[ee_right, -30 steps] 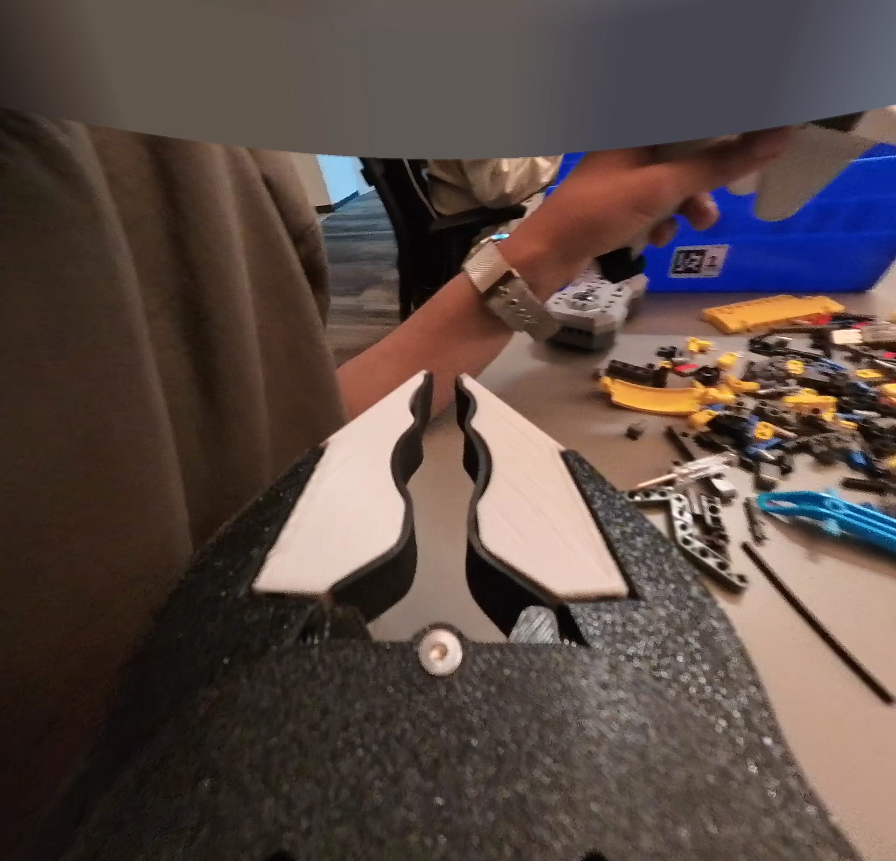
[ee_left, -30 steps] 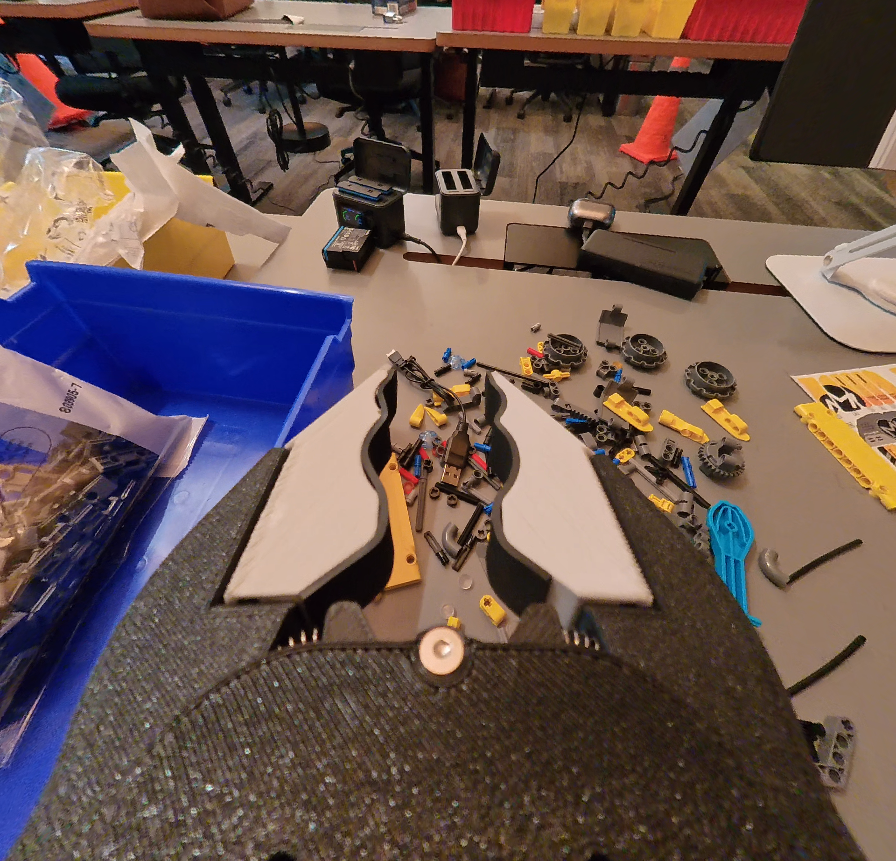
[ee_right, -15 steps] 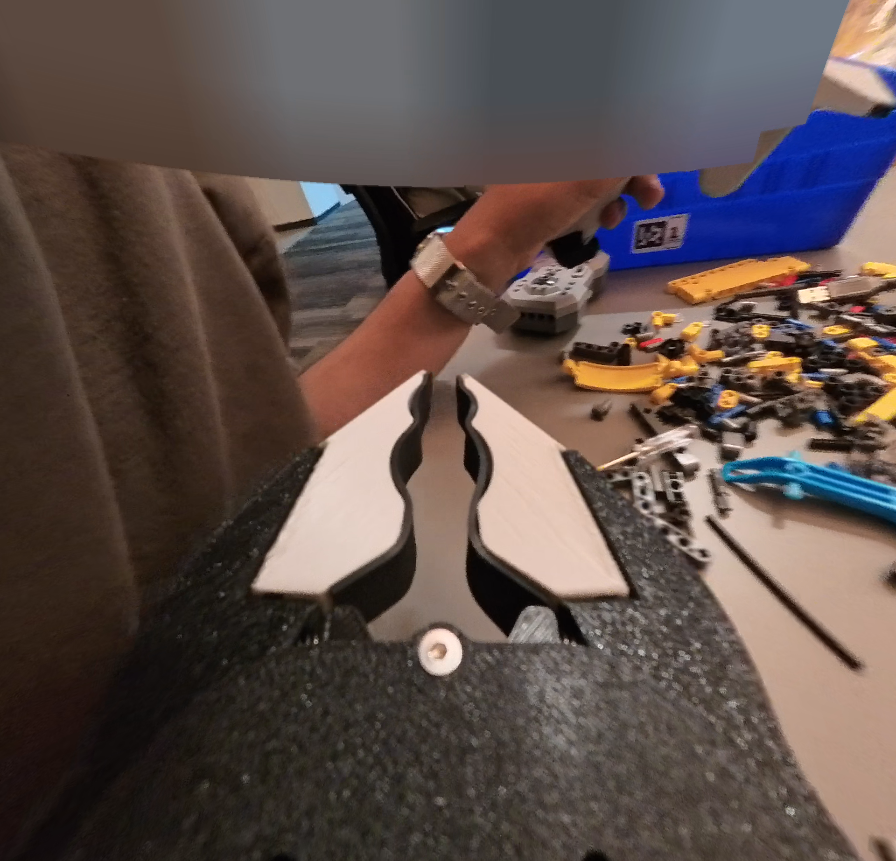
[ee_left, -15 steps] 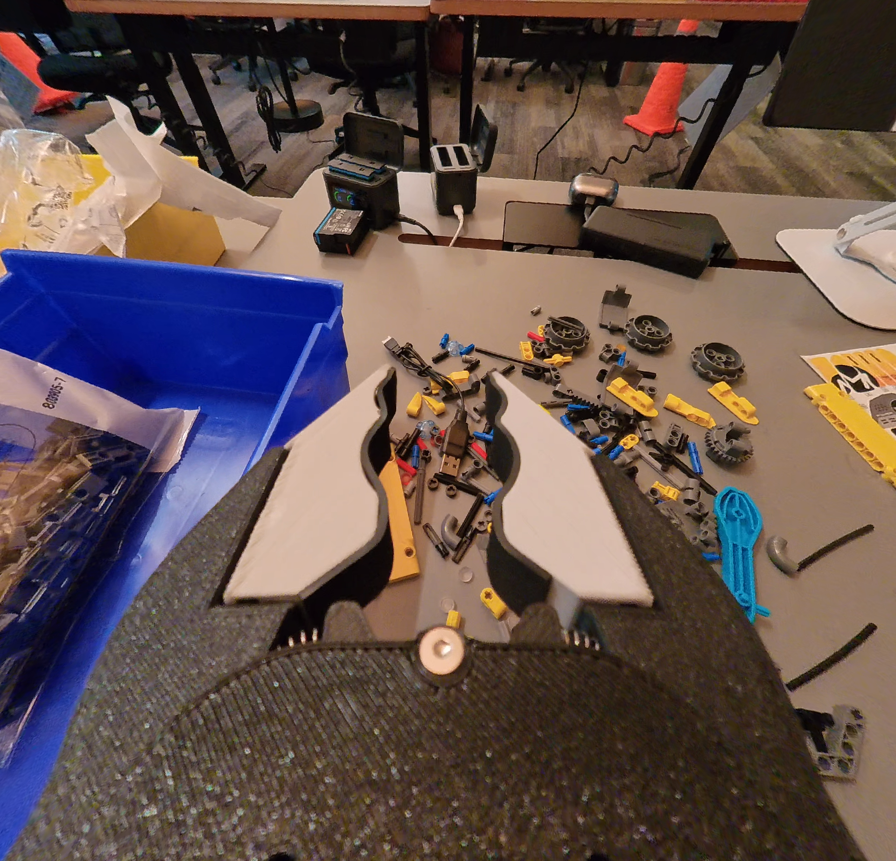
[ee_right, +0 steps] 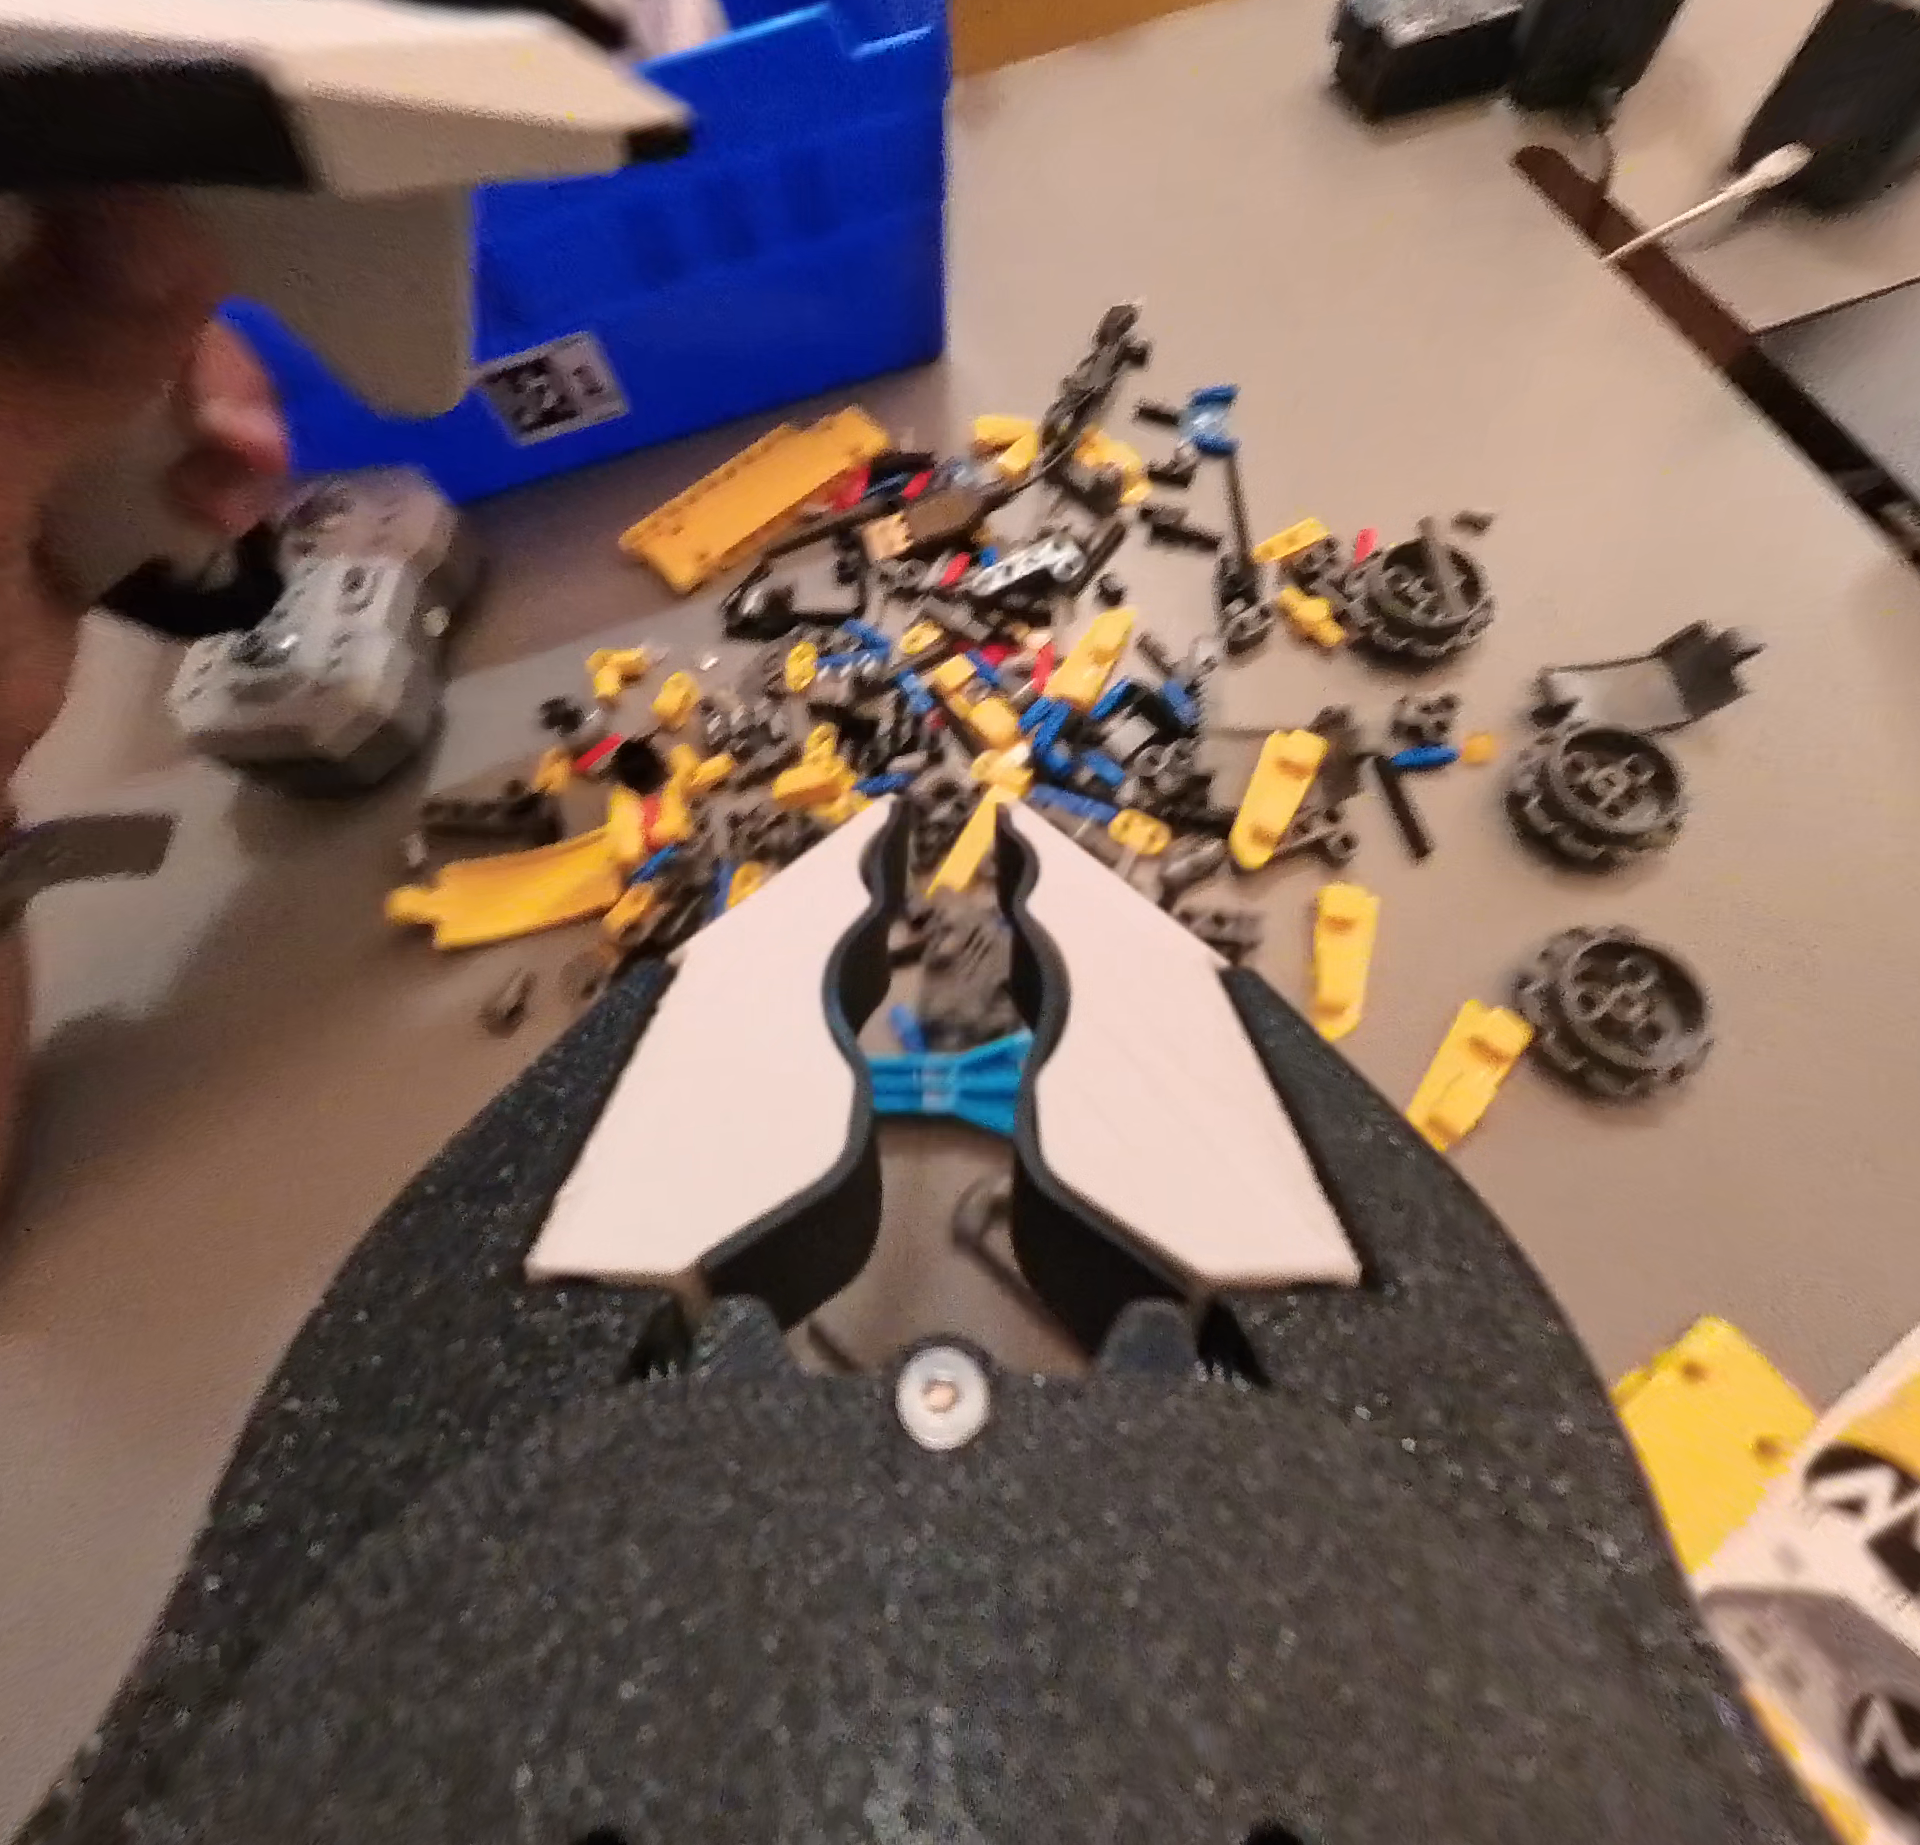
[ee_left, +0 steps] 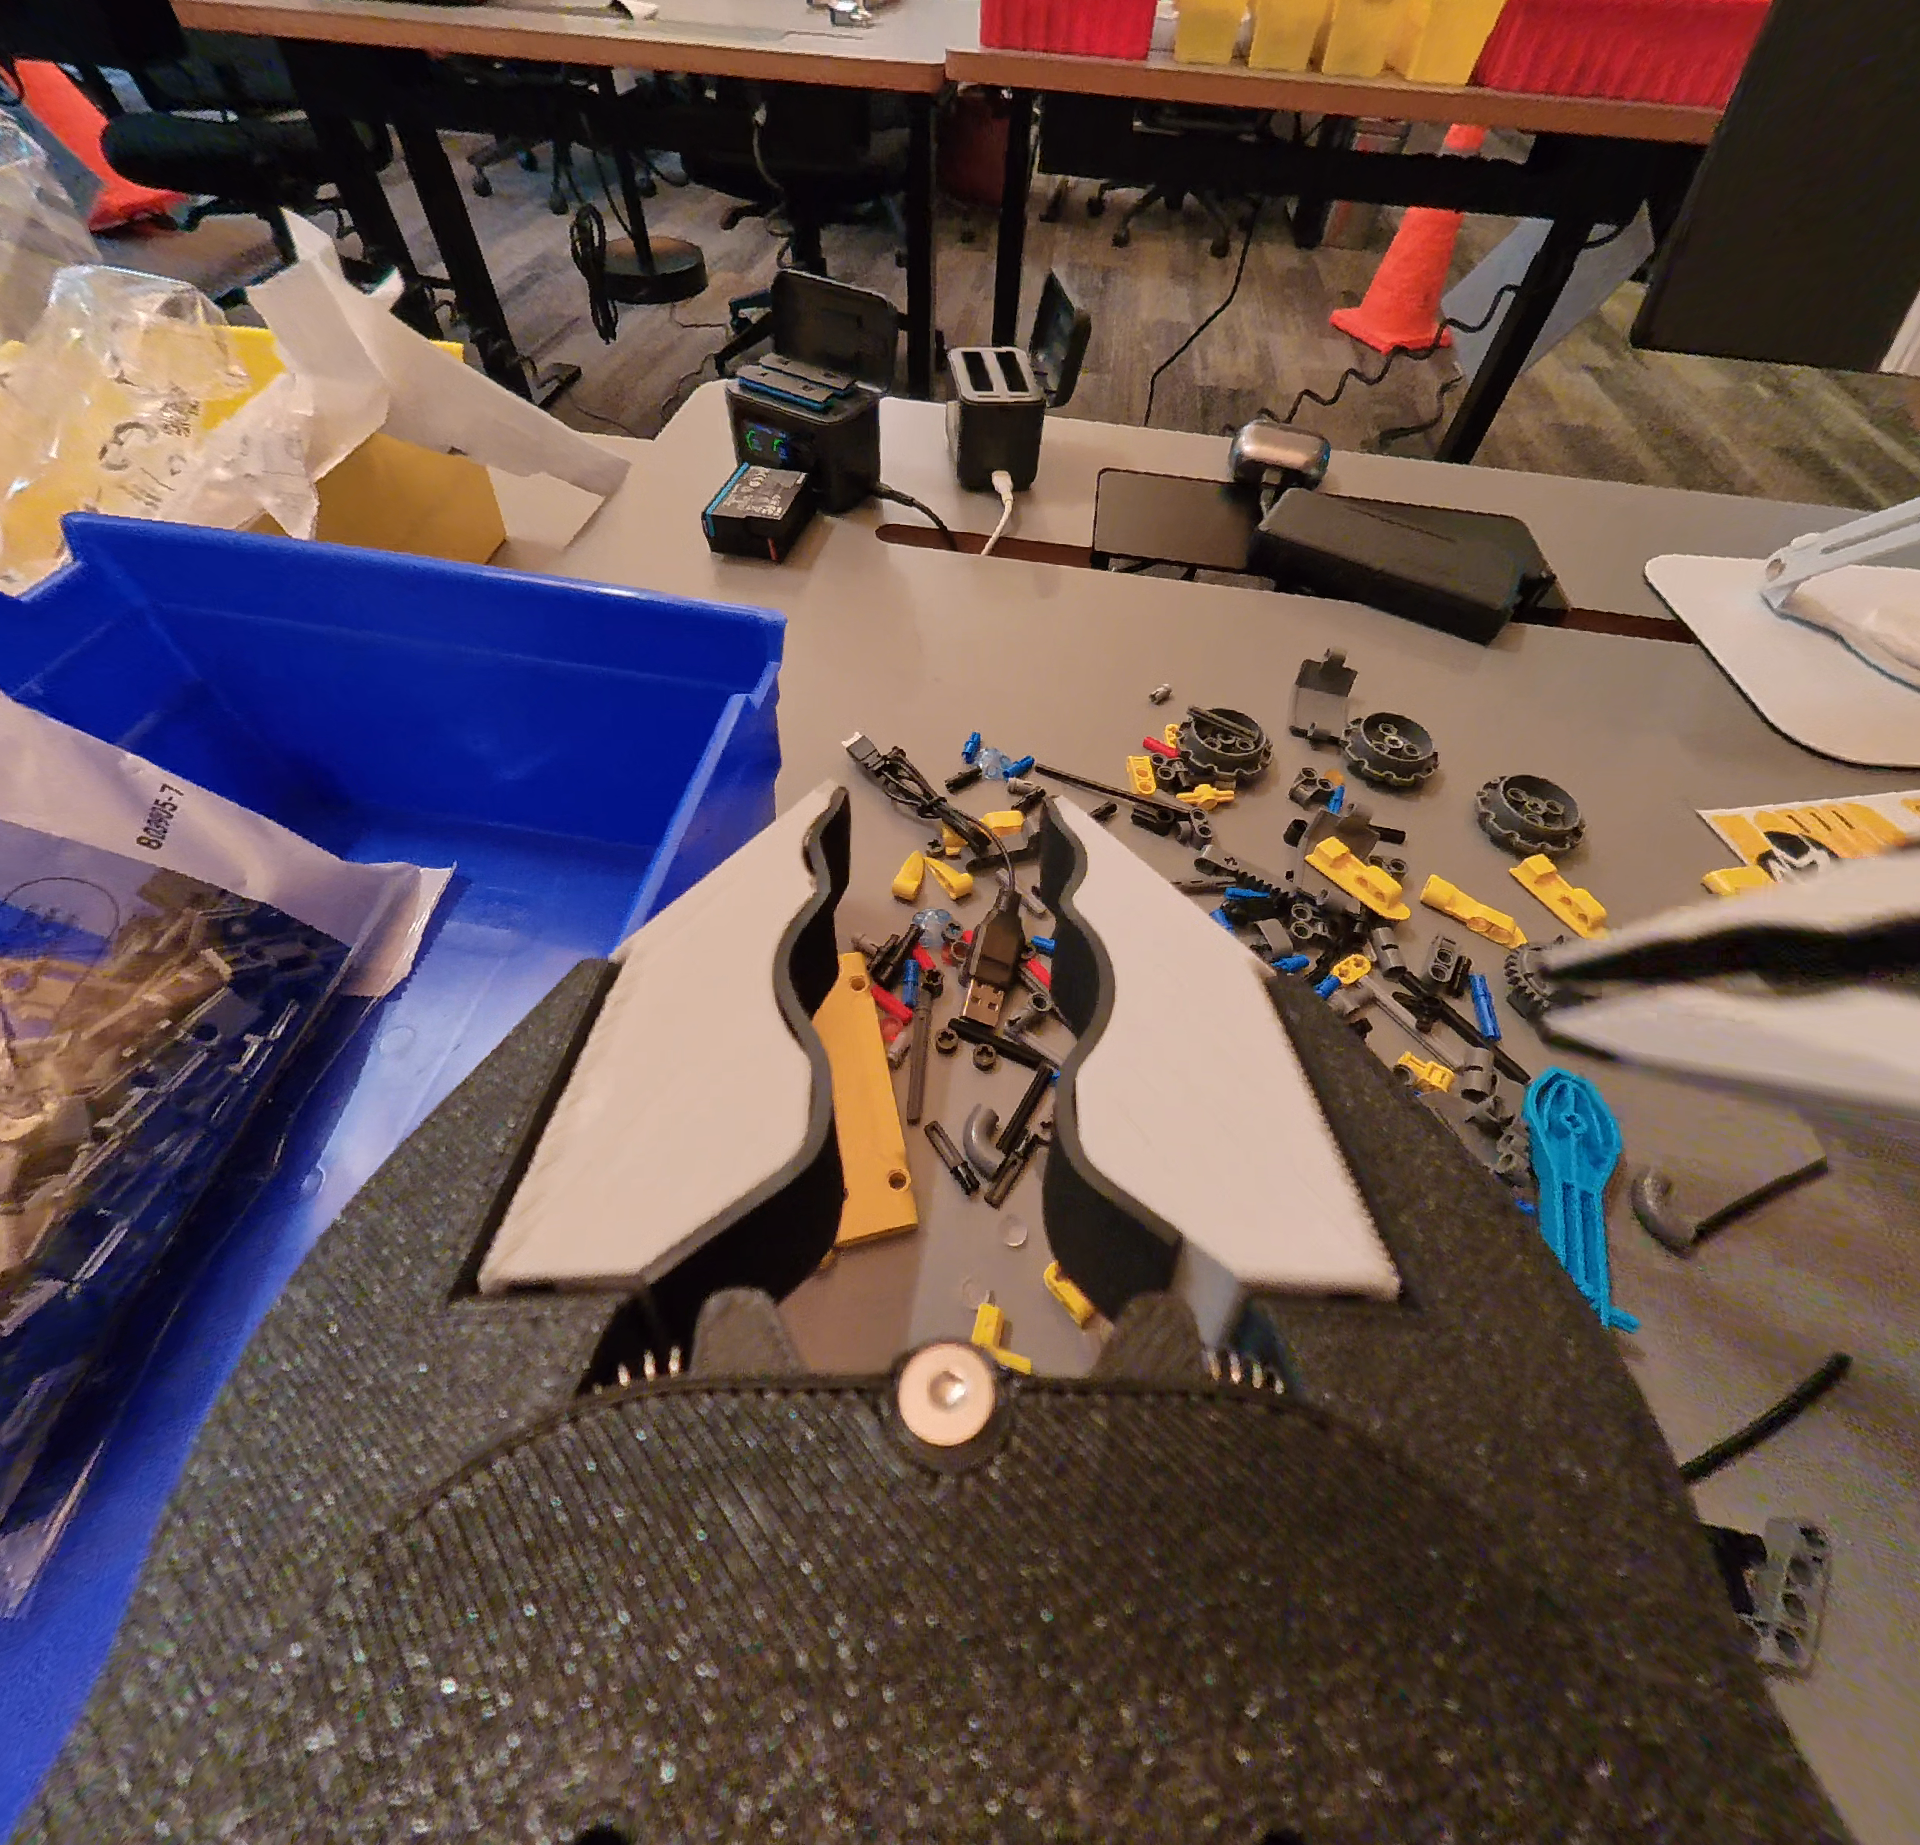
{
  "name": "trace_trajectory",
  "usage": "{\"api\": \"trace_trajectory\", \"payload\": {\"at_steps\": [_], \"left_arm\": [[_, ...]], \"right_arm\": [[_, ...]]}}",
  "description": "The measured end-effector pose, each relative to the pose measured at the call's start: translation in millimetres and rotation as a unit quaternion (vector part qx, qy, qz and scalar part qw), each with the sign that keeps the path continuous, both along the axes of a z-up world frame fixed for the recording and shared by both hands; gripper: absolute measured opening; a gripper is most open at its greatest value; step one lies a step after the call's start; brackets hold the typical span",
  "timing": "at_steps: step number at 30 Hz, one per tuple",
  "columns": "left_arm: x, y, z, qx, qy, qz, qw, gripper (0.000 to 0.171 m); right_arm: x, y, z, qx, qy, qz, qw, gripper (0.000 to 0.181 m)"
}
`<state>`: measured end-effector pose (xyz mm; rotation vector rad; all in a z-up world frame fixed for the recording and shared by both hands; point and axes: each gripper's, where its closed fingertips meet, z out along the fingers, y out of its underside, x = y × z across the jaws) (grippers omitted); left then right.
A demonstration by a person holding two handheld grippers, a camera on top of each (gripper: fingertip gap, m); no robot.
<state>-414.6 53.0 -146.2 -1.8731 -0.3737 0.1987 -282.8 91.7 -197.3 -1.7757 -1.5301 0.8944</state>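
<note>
My left gripper is open and empty, held above a pile of small black, yellow, blue and red building parts on the grey table. Between its fingers I see a black USB plug and a long yellow beam. My right gripper hovers over the same pile, with a narrow gap between its fingers and nothing in it. A blue tool lies under it. The right gripper also shows at the right of the left wrist view, and the left gripper at the top left of the right wrist view.
A blue bin holding a bag of parts stands left of the pile. Black wheels, a grey motor block, a booklet and a yellow plate lie around. Chargers stand at the table's far edge. The left gripper's tips are roughly 15 centimeters from the right gripper's. Between my left fingertips and the grey motor block there is roughly 15 centimeters.
My right gripper has swung from facing the person's body to over the pile, and has entered the left wrist view from the right. The left gripper has barely moved.
</note>
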Motion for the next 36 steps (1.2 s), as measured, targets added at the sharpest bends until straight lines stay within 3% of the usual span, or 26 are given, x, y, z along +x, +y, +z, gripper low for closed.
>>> {"api": "trace_trajectory", "payload": {"at_steps": [7, 10, 25, 31, 36], "left_arm": [[5, 1, -1, 0.001, -0.017, -0.014, 1.0, 0.035], [7, 2, 1, 0.003, -0.015, -0.018, 1.0, 0.035], [11, 4, -3, -0.001, -0.021, -0.026, 0.999, 0.035], [11, 4, -2, 0.004, -0.025, -0.028, 0.999, 0.035], [12, 4, -1, 0.004, -0.024, -0.029, 0.999, 0.035]], "right_arm": [[-55, 83, 0, 0.048, -0.034, -0.066, 0.996, 0.013], [-71, 99, -10, 0.051, -0.055, -0.07, 0.995, 0.004], [-88, 91, -62, 0.057, -0.126, -0.007, 0.99, 0.0], [-70, 83, -64, 0.058, -0.162, 0.007, 0.985, 0.003], [-71, 91, -45, 0.039, -0.117, -0.013, 0.992, 0.001]]}}
